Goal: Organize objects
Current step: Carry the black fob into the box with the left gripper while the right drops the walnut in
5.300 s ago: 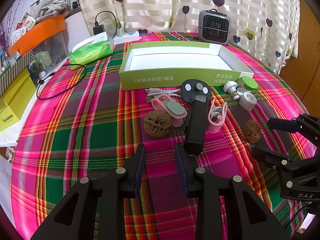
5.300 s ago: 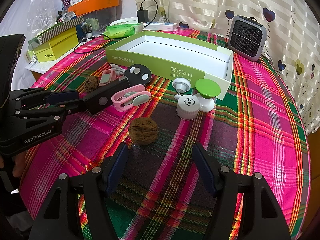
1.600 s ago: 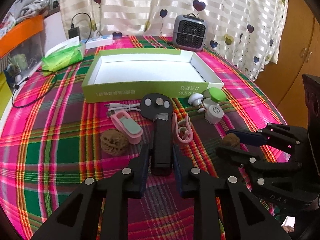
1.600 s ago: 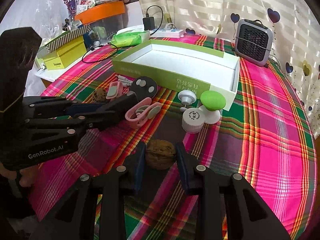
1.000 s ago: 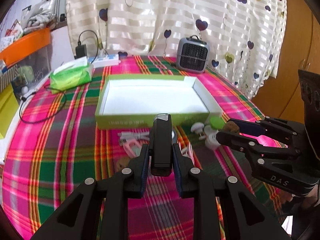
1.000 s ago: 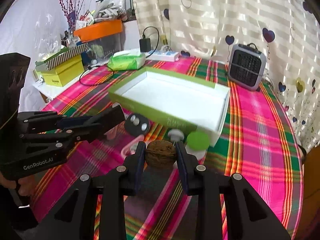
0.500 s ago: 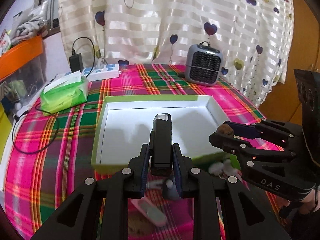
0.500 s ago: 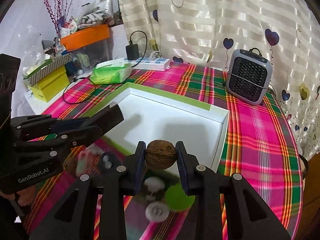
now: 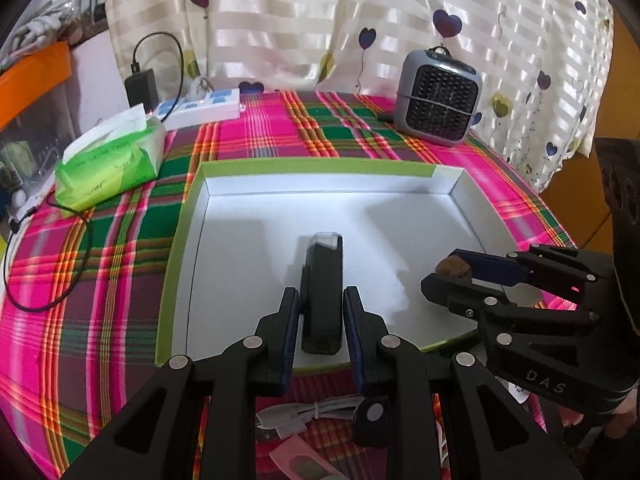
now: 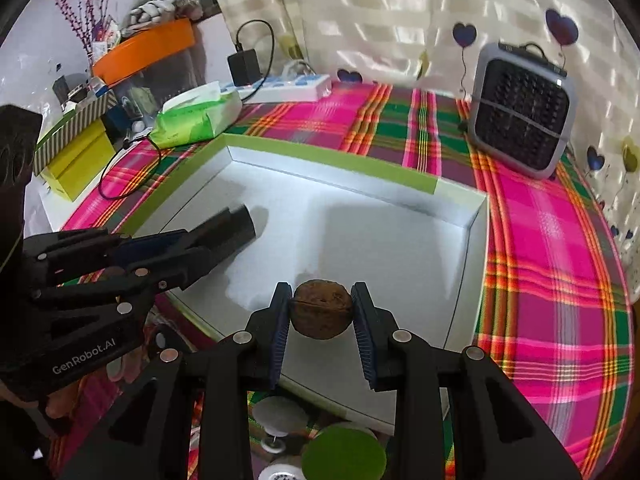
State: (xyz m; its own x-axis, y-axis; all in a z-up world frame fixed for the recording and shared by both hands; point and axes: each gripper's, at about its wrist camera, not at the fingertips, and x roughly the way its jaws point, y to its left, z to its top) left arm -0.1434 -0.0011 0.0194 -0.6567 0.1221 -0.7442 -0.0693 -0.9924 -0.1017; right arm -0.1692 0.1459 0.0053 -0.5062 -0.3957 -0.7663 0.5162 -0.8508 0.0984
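**Both tools loaded above the green box**

At the far left of the table (image 9: 100, 280), which wears a pink, green and yellow plaid cloth, a green tissue pack (image 9: 110, 164) lies with a black cable looping past it. Behind it, near the curtain, sit a white power strip (image 9: 202, 108) and a black charger (image 9: 140, 86).

In the middle stands the shallow green box (image 9: 178, 248) with its white floor open to view. Over that floor the left tool (image 9: 321, 320) pinches a long black device (image 9: 322, 300) between its blue-lined pads; the device points away from the camera and down toward the box floor, with its pale tip farthest out. In the right wrist view the same black device (image 10: 232, 226) reaches in from the left over the box's left half.

To the right, the right tool (image 10: 321, 320) clamps a brown walnut (image 10: 321, 308) squarely between its pads, above the near right part of the box floor. Whether either object touches the floor cannot be told.

Outside the near wall of the box, low in the frames, lie a white cable (image 9: 308, 416), a pink item (image 9: 304, 464), a green round cap (image 10: 344, 454) and small white round pieces (image 10: 280, 414).

At the far right back, a grey grilled heater (image 9: 440, 104) stands before the heart-printed curtain (image 9: 320, 20).
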